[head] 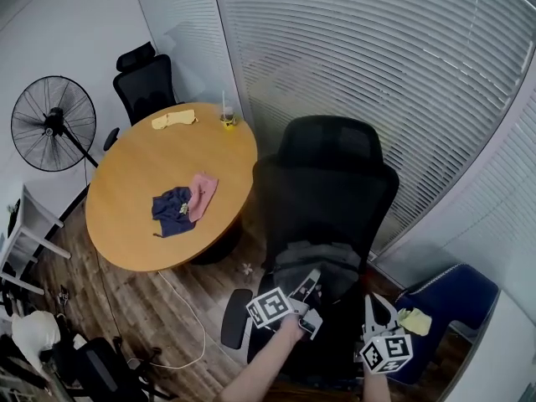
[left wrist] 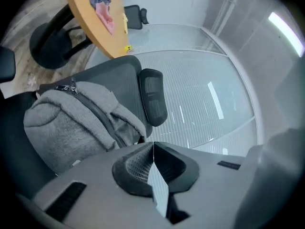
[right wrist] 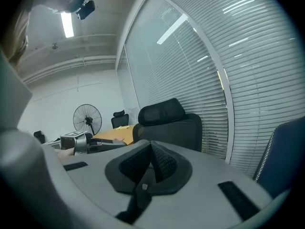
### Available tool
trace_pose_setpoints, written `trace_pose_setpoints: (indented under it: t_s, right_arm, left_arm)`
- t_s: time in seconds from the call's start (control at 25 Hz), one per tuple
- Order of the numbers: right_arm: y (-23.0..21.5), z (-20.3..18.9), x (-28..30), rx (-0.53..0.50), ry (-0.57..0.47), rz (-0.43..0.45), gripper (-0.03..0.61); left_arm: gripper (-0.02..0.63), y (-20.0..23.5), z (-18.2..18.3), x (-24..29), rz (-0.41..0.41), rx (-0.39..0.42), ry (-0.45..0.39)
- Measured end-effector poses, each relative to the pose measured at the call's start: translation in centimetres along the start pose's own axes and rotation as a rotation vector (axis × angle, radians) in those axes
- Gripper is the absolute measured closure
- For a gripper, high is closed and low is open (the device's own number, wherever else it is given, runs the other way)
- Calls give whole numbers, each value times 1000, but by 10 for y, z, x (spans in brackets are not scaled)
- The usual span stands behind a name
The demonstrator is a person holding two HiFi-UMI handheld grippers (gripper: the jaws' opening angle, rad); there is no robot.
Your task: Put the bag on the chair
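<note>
A grey backpack lies on the seat of a black high-backed office chair. In the left gripper view the backpack rests against the chair back, below the headrest. My left gripper hovers just in front of the bag, apart from it, jaws shut on nothing. My right gripper is held to the right of the seat, also shut and empty. The right gripper view looks past the chair from the side.
A round wooden table with a blue and a pink cloth stands to the left. A standing fan and a second black chair are behind it. A blue armchair sits at the right, a blind-covered glass wall behind.
</note>
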State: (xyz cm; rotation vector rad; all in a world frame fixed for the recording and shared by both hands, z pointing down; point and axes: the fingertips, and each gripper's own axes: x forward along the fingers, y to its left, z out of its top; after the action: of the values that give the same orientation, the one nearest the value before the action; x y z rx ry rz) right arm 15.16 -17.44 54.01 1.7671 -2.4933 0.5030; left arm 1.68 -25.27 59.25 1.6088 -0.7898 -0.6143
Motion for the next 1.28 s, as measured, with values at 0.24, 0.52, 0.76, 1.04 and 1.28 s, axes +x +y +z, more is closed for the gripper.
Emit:
trace_pose_setpoints:
  t_s: [0.24,0.52,0.76,1.04,1.28]
  right_arm:
    - [21,6,-13,-29,-9,7,568]
    - [40,12,-31,-57,-43,12,568]
    - [57,19,-48,-81,-81,8,568]
    - [64,22,-59,-110,-63,-27,568]
    - [69,23,-69,-108,-84,-20,568]
  left_arm:
    - [591,-22,2,-25,5,87,23]
    - [591,-46,6,-53,2,313,64]
    - [591,-74,5,-72,49,718,174]
    - [591,-104,-15,-90,25,936,250]
    - [591,-113,-15,-102,49,1002,223]
